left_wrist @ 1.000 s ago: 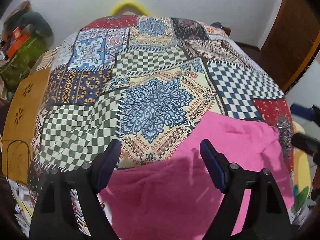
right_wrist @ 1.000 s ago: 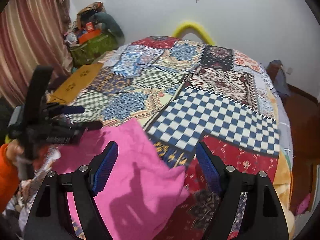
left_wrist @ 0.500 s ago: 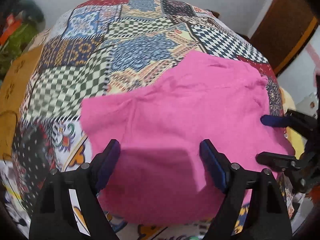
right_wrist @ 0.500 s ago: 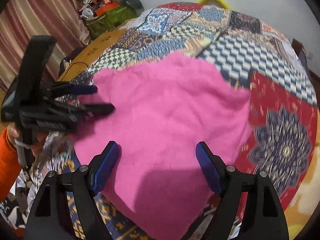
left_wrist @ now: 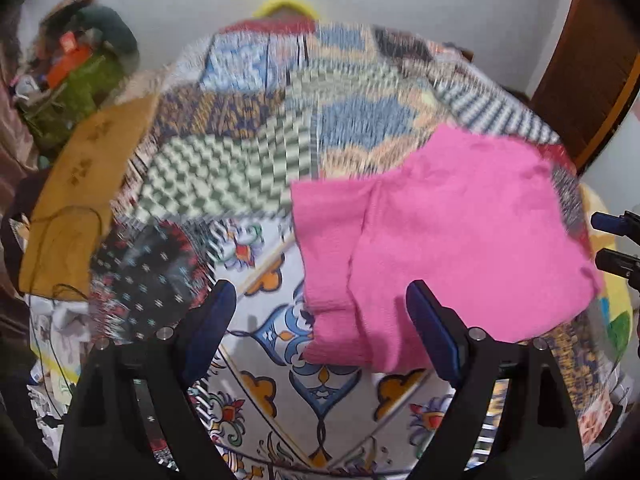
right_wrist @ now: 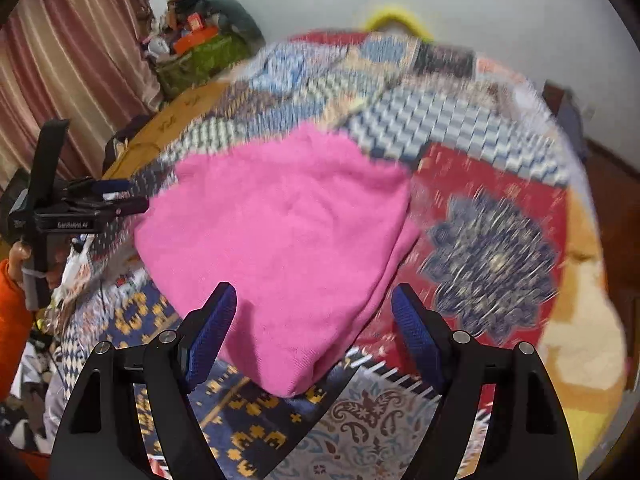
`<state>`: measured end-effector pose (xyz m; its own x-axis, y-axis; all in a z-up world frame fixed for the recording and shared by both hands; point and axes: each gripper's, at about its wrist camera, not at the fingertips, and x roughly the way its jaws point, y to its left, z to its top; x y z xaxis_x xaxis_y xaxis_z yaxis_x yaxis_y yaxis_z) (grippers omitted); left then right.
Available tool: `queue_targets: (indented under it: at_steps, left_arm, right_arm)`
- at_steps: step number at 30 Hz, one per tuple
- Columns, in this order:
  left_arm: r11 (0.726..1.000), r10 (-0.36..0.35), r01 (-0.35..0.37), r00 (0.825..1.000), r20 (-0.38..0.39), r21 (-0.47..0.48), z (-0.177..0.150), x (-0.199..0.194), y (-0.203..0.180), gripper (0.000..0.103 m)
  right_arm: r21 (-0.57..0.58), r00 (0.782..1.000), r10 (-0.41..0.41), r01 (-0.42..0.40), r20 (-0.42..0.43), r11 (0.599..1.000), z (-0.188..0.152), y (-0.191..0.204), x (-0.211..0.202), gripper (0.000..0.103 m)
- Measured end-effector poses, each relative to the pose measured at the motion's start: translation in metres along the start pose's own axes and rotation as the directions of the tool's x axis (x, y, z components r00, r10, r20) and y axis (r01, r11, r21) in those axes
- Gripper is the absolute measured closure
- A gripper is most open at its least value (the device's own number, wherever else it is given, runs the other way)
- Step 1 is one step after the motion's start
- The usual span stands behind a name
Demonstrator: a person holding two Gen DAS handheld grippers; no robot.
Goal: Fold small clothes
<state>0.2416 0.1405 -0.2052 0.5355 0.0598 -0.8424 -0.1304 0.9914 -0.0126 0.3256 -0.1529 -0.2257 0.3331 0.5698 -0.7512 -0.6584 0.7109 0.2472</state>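
Note:
A pink garment lies flat on the patchwork bedspread, with a fold line down its left part. It also shows in the right wrist view. My left gripper is open and empty, its right finger over the garment's near edge. My right gripper is open and empty just in front of the garment's near corner. The left gripper also shows at the left of the right wrist view, open beside the garment. The right gripper's fingertips show at the right edge of the left wrist view.
A brown headboard or board runs along the bed's left side. A pile of bags and clutter sits by the striped curtain. A wooden door stands at the right. A yellow hoop is behind the bed.
Both grippers have pulled back and up from the garment, and the views have tilted up. The pink garment now lies released on the bedspread. Both frames are motion-blurred.

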Motion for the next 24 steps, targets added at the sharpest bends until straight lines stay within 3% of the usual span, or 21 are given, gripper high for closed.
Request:
queue_targets:
  at_steps: [4, 7, 11, 15, 19, 22, 24]
  left_arm:
    - [0.999, -0.039, 0.041, 0.991, 0.130, -0.014, 0.010, -0.053, -0.010, 0.016]
    - [0.998, -0.060, 0.060, 0.965, 0.255, 0.005, 0.014, -0.105, -0.025, 0.016]
    - [0.997, -0.072, 0.060, 0.898, 0.434, 0.040, 0.009, -0.180, -0.051, 0.016]
    - [0.995, -0.100, 0.083, 0.827, 0.553, 0.056, -0.005, -0.241, -0.069, 0.016]
    - [0.996, -0.085, 0.045, 0.759, 0.645, 0.079, -0.031, -0.284, -0.086, 0.016]
    - [0.998, -0.048, 0.011, 0.722, 0.690, 0.059, -0.048, -0.300, -0.094, 0.016]
    - [0.999, -0.038, 0.007, 0.711, 0.702, 0.048, -0.059, -0.305, -0.098, 0.016]
  right_arm:
    - [-0.002, 0.988, -0.023, 0.024, 0.151, 1.000, 0.016, 0.015, -0.045, 0.026]
    - [-0.003, 0.966, -0.021, 0.022, 0.258, 1.000, 0.025, 0.029, -0.082, 0.026]
    - [-0.031, 0.912, -0.023, 0.039, 0.410, 0.999, 0.028, 0.057, -0.137, 0.026]
    - [-0.062, 0.858, -0.025, 0.066, 0.512, 0.996, 0.023, 0.083, -0.179, 0.026]
    - [-0.081, 0.801, -0.022, 0.087, 0.598, 0.993, 0.004, 0.109, -0.216, 0.026]
    - [-0.072, 0.770, -0.043, 0.115, 0.637, 0.991, -0.013, 0.125, -0.228, 0.026]
    - [-0.067, 0.757, -0.052, 0.125, 0.652, 0.990, -0.022, 0.133, -0.231, 0.026]
